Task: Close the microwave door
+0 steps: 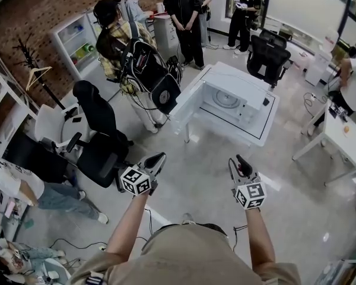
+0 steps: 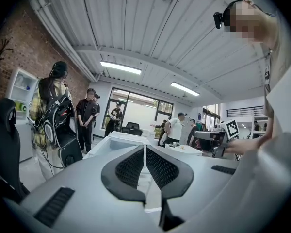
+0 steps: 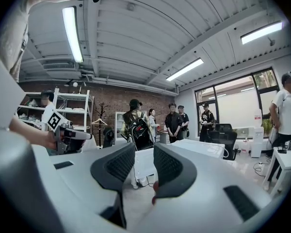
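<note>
Your left claw (image 1: 158, 158) shut tight and empty, your right claw (image 1: 237, 161) parted with nothing between its pads, both held level above the floor (image 1: 196, 180), well short of the microwave (image 1: 230, 100) on the white desk (image 1: 258, 130) ahead, its door (image 1: 186, 104) swung wide open.

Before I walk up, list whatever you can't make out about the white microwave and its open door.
- Head view: the white microwave is too small to show buttons or a handle on its open white door.
- Left gripper view: the left gripper covers most of the microwave's front.
- Right gripper view: the right gripper covers part of the door, so its edges can't be followed.
</note>
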Demonstrator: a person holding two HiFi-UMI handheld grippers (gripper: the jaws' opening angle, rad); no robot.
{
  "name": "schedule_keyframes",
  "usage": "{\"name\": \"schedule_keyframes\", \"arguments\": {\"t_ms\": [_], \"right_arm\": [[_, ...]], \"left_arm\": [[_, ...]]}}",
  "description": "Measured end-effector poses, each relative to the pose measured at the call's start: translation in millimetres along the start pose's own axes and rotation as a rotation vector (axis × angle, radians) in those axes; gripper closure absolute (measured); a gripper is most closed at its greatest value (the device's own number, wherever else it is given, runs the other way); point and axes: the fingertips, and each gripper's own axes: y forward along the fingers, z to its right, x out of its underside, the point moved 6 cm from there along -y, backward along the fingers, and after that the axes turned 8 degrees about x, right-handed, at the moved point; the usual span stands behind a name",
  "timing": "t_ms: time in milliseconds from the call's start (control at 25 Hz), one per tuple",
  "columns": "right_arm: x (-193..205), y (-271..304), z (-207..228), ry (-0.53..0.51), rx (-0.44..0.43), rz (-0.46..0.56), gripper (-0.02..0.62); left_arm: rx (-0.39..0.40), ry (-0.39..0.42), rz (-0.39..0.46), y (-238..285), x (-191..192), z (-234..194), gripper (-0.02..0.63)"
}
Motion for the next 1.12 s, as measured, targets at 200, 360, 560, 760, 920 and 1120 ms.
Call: {"name": "schedule_keyframes", "arguments": {"t_ms": [200,360,560,760,920,1120], "right_arm": [[3,16,-12,0.003,0.01,0.002,0.479],[2,23,-15,-0.004,0.005,-0.004,0.479],[-4,33,-8,-0.009,0.006,0.01,0.479],[-1,49,9,-0.012,-0.011,-0.005,0.479],[-5,67,31,-0.002,-0.019,-0.013,0.479],[-13,93,52,-0.002,-0.043,-0.014,0.479]], "left_arm": [[0.016,0.001,0.001,-3,3,-21,0.601],[0.01,-0.012,0.015,-5,5,-31,0.601],[0.006,-0.017,0.017,4,6,-41,0.601],[-0.009,-0.021,0.015,22,6,-47,0.601],[-0.024,-0.033,0.002,43,0,-56,0.601],[-0.039,-0.01,-0.014,66,-17,-68,0.601]]}}
